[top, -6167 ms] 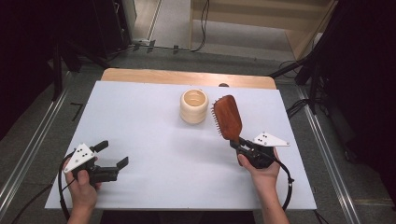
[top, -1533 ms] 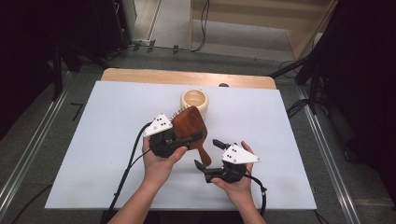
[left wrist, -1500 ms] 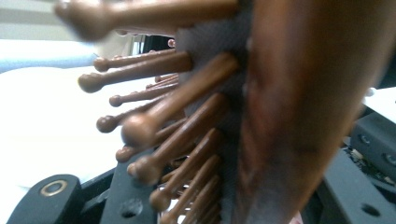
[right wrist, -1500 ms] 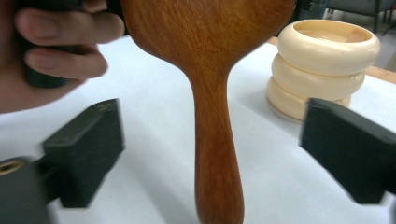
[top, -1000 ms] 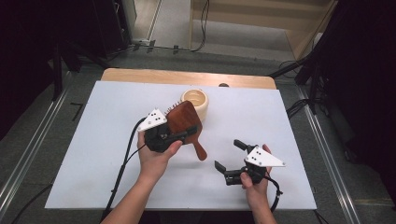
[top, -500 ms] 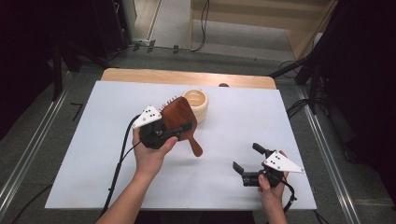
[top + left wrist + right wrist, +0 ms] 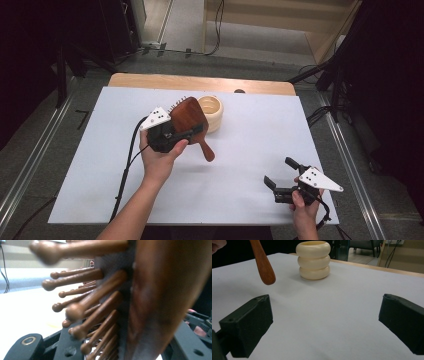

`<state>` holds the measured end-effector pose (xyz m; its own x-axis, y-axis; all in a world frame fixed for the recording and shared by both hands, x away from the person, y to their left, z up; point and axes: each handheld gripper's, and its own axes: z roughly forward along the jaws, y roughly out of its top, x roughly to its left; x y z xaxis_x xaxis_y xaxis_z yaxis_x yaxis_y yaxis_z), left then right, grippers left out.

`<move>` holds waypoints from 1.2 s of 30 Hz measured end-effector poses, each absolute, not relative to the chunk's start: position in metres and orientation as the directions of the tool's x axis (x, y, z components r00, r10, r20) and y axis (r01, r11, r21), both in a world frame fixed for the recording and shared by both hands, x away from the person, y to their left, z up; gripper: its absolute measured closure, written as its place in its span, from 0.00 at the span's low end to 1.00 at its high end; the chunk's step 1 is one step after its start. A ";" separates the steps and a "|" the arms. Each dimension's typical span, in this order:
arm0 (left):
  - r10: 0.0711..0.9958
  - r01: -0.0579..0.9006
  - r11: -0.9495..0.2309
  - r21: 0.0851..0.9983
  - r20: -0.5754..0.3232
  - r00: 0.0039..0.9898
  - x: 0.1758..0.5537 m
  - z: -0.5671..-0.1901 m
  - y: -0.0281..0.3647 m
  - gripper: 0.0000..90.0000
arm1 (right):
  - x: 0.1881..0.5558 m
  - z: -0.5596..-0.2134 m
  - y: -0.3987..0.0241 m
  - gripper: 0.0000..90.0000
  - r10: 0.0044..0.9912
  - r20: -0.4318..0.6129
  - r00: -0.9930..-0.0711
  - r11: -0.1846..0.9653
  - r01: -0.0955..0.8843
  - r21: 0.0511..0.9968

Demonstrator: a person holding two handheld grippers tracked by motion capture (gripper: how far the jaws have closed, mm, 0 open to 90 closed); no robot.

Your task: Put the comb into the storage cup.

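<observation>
Dark wooden hairbrush (image 7: 189, 120), raised above the table, bristles facing away, handle angled down-right, beside cream holder (image 7: 212, 112)

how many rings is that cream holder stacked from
3. The cream holder on the table shows three bulging rings, one on top of another: a bottom ring on the white surface, a middle ring, and a top ring forming the open rim. Its far side is hidden.

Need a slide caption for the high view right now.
Left tool holds wooden hairbrush beside cream holder; right tool open, empty.

Hairbrush (image 7: 189, 121) just left of cup (image 7: 212, 113) — right claw (image 7: 281, 176) well apart, near edge
</observation>
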<state>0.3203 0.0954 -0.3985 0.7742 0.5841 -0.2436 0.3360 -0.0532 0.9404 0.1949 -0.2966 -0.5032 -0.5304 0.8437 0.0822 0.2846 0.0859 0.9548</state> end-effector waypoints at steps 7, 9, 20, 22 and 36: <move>0.585 0.327 -0.044 0.944 -0.241 0.775 0.326 -0.393 0.096 0.63 | 0.190 -0.506 -0.310 0.00 0.856 0.089 -0.510 0.077 0.296 0.952; 0.586 0.321 -0.043 0.946 -0.237 0.775 0.328 -0.391 0.096 0.63 | 0.189 -0.507 -0.314 0.00 0.860 0.090 -0.502 0.077 0.302 0.950; 0.590 0.321 -0.006 0.947 -0.256 0.766 0.341 -0.384 0.103 0.63 | 0.190 -0.511 -0.322 0.00 0.864 0.105 -0.492 0.058 0.305 0.950; 0.596 0.317 -0.006 0.948 -0.252 0.763 0.343 -0.382 0.104 0.63 | 0.191 -0.511 -0.323 0.00 0.865 0.110 -0.490 0.051 0.303 0.952; 0.617 0.302 0.000 0.953 -0.237 0.750 0.362 -0.368 0.103 0.63 | 0.191 -0.514 -0.324 0.00 0.867 0.115 -0.484 0.034 0.288 0.957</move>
<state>0.3617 0.1034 -0.3682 0.7502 0.6171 -0.2374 0.3015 0.0002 0.9535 0.1905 -0.3243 -0.5142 -0.4841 0.8674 0.1147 0.2878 0.0341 0.9571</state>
